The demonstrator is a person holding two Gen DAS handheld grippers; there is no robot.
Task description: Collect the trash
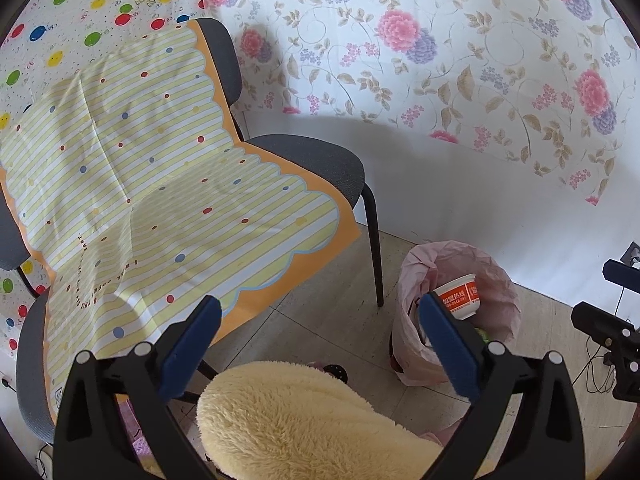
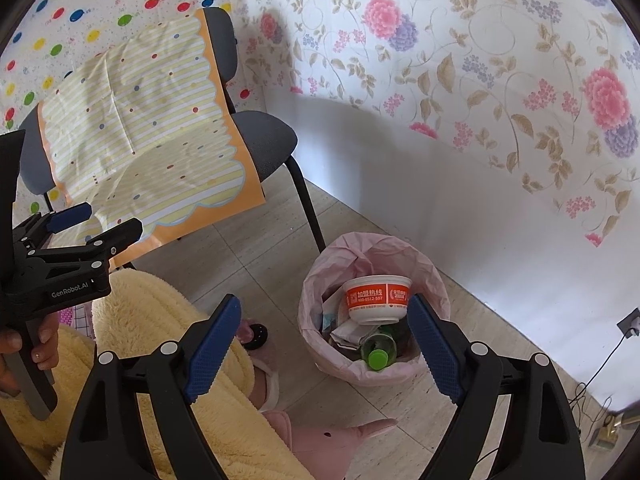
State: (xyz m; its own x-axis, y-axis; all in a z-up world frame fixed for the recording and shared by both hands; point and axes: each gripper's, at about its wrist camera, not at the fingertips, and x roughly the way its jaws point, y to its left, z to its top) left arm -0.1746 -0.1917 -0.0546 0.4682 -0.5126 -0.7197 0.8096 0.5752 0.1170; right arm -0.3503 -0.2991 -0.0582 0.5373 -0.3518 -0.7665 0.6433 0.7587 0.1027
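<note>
A small trash bin with a pink liner (image 2: 320,276) stands on the tiled floor by the wall. On top of the trash inside rests a white and orange paper bowl (image 2: 376,298). A clear bottle with a green cap (image 2: 378,354) and crumpled paper lie under it. My right gripper (image 2: 326,344) hovers above the bin, open, its blue pads clear of the bowl. My left gripper (image 1: 320,340) is open and empty over a fluffy yellow robe, left of the bin (image 1: 496,276) and bowl (image 1: 458,296). Each gripper shows in the other view: left gripper (image 2: 100,220), right gripper (image 1: 606,294).
A grey chair (image 1: 320,164) draped with a striped, dotted cloth (image 1: 160,184) stands left of the bin, one leg close to it. The person's yellow robe (image 2: 160,340) and pink slippers (image 2: 340,440) are below the grippers. A socket and cables (image 2: 628,326) lie at the right.
</note>
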